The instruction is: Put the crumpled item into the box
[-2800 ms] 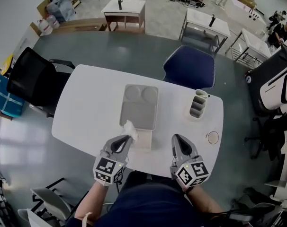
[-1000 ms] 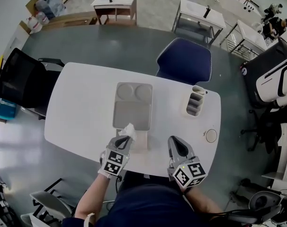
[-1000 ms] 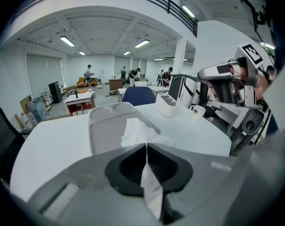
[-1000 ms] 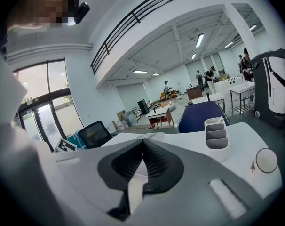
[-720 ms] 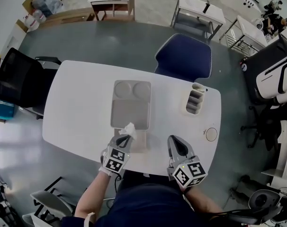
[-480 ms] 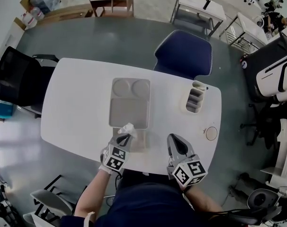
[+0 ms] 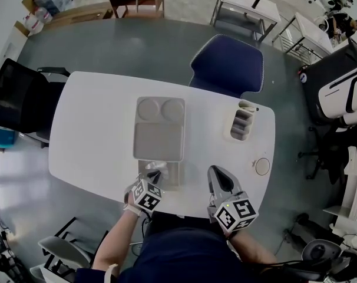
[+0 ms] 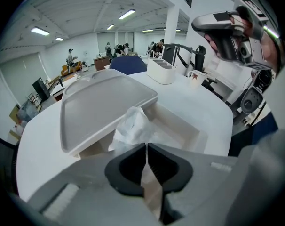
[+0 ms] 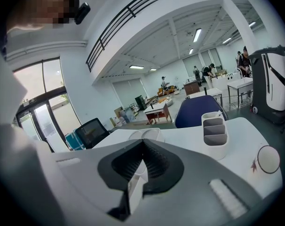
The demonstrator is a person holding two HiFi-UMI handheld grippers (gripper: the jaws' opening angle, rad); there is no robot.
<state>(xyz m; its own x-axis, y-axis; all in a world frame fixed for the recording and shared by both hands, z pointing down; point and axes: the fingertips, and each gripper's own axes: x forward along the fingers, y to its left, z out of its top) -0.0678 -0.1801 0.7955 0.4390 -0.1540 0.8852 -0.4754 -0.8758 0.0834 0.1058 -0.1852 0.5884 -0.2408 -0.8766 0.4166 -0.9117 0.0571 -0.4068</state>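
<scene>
The crumpled white tissue (image 8: 131,126) hangs from the tips of my left gripper (image 8: 146,147), which is shut on it. In the head view the left gripper (image 7: 154,175) points steeply down, and the tissue (image 7: 156,167) sits low inside the open beige box (image 7: 174,175) at the table's near edge. The left gripper view shows the box (image 8: 182,126) just beyond the tissue. The box's grey lid (image 7: 159,128) lies right behind it. My right gripper (image 7: 219,174) rests to the right of the box, shut with nothing in it; its jaws (image 9: 143,144) meet.
A white desk organiser (image 7: 243,125) stands at the table's right, with a small round coaster (image 7: 262,167) nearer me. A blue chair (image 7: 228,63) is at the far side and a black chair (image 7: 16,102) at the left end.
My left gripper has tilted down and sunk with the tissue, from above the box's rim to inside the box. The right gripper has hardly moved.
</scene>
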